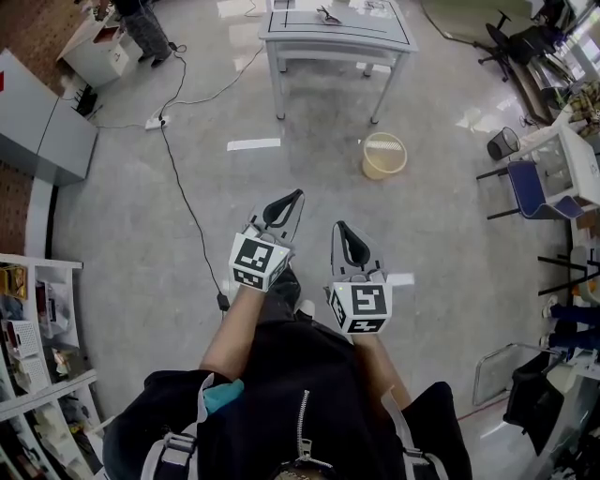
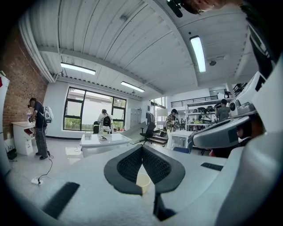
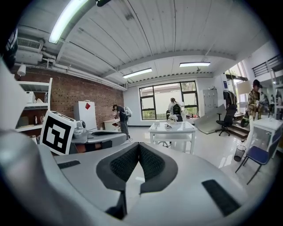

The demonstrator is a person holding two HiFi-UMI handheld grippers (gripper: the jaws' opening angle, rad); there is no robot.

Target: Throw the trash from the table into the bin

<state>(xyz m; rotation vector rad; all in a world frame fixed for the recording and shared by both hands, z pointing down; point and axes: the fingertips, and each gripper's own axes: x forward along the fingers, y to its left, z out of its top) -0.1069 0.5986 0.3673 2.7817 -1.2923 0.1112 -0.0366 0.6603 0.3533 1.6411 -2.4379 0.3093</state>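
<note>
In the head view a white table stands far ahead, with a small dark piece of trash and some papers on it. A round yellow bin sits on the floor short of the table's right leg. My left gripper and right gripper are held side by side above the floor, well short of both. Each is shut, with its tips together and nothing between them. In the left gripper view the bin shows through the gap below the closed tips. In the right gripper view the table lies straight ahead.
A black cable and power strip run across the floor at left. A blue chair and a black mesh basket stand at right beside a white desk. Shelves line the left. People stand at the room's far end.
</note>
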